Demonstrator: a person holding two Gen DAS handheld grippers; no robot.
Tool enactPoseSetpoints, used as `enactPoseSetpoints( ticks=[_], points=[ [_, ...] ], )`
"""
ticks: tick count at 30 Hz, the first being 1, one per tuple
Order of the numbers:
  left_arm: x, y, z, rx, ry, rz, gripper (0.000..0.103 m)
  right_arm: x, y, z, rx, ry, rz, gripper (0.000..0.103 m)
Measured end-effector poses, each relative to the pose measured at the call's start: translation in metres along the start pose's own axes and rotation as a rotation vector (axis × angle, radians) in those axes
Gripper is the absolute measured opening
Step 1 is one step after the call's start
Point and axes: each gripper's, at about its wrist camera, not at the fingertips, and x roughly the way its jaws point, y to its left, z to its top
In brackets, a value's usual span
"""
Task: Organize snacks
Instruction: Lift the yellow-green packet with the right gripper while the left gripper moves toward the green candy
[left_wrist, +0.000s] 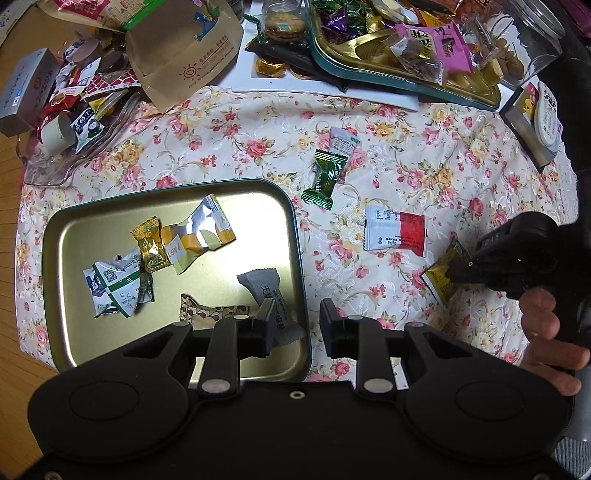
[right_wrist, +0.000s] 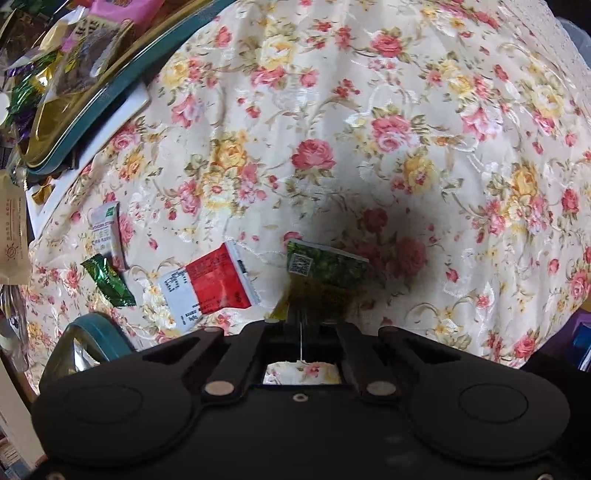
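Note:
A gold tin tray (left_wrist: 92, 332) with a teal rim holds several wrapped snacks, among them a grey packet (left_wrist: 264, 286). My left gripper (left_wrist: 295, 326) is open and empty, its fingers straddling the tray's right rim. My right gripper (left_wrist: 456, 271) is shut on a yellow-green snack packet (left_wrist: 441, 282), which also shows in the right wrist view (right_wrist: 325, 275), held just above the floral cloth. A red-and-white packet (left_wrist: 395, 230), a green candy (left_wrist: 325, 179) and a small white packet (left_wrist: 343, 142) lie on the cloth between the tray and my right gripper.
A second teal-rimmed tray (left_wrist: 369, 64) heaped with sweets stands at the back. A brown paper bag (left_wrist: 188, 48), a glass dish (left_wrist: 55, 162) with snacks and a box (left_wrist: 26, 88) crowd the back left. A clear jar (left_wrist: 532, 40) stands back right.

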Motion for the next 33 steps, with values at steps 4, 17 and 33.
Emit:
enactPoseSetpoints(
  ticks=[4,17,33],
  points=[
    [0.003,-0.004,0.002,-0.001,0.01,0.003,0.036,0.003,-0.024,0.004,0.129,0.068,0.089,0.019],
    [-0.003,-0.006,0.001,0.011,0.013,-0.032,0.036,-0.01,-0.036,0.001,0.226,-0.057,0.074,0.035],
    [-0.007,0.006,0.002,-0.032,0.011,-0.058,0.036,0.013,-0.011,-0.005,0.104,-0.102,-0.063,0.045]
  ],
)
